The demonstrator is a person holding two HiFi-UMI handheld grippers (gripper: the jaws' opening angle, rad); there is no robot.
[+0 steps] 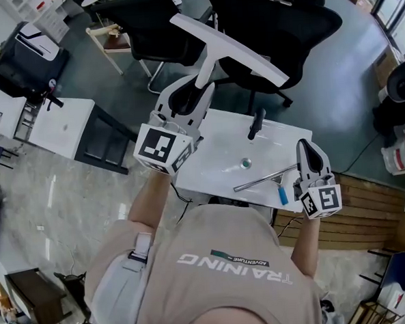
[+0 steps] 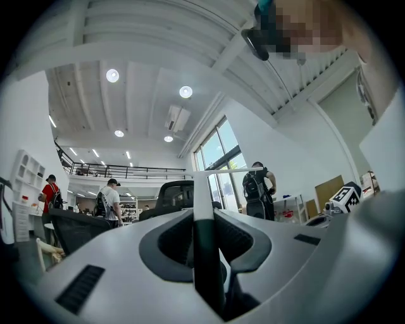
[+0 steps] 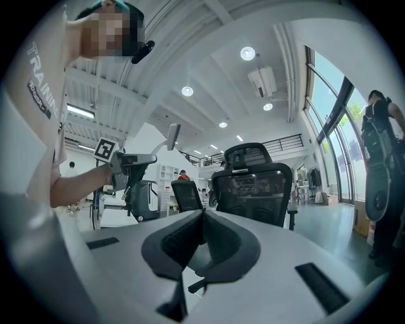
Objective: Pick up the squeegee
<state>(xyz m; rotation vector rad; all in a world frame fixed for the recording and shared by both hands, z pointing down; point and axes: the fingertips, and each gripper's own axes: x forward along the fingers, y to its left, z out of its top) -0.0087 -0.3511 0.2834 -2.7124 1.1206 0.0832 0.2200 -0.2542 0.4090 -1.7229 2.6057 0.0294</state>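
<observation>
The squeegee (image 1: 230, 48) is white and T-shaped, with a long blade across a short handle. It hangs in the air above the white table (image 1: 216, 157), its handle clamped in my left gripper (image 1: 197, 90). In the left gripper view the handle (image 2: 201, 196) runs up between the jaws to the blade. My right gripper (image 1: 305, 145) hovers at the table's right edge, shut, with nothing between its jaws (image 3: 202, 215). The right gripper view shows the left gripper (image 3: 130, 164) off to the left with the squeegee (image 3: 172, 136) raised.
On the table lie a black-handled tool (image 1: 256, 124), a small round piece (image 1: 246, 164) and a metal rod (image 1: 262, 179) with a blue grip (image 1: 283, 195). Black office chairs (image 1: 276, 23) stand behind the table. A white cabinet (image 1: 60, 125) is at left, wooden slats (image 1: 369, 209) at right.
</observation>
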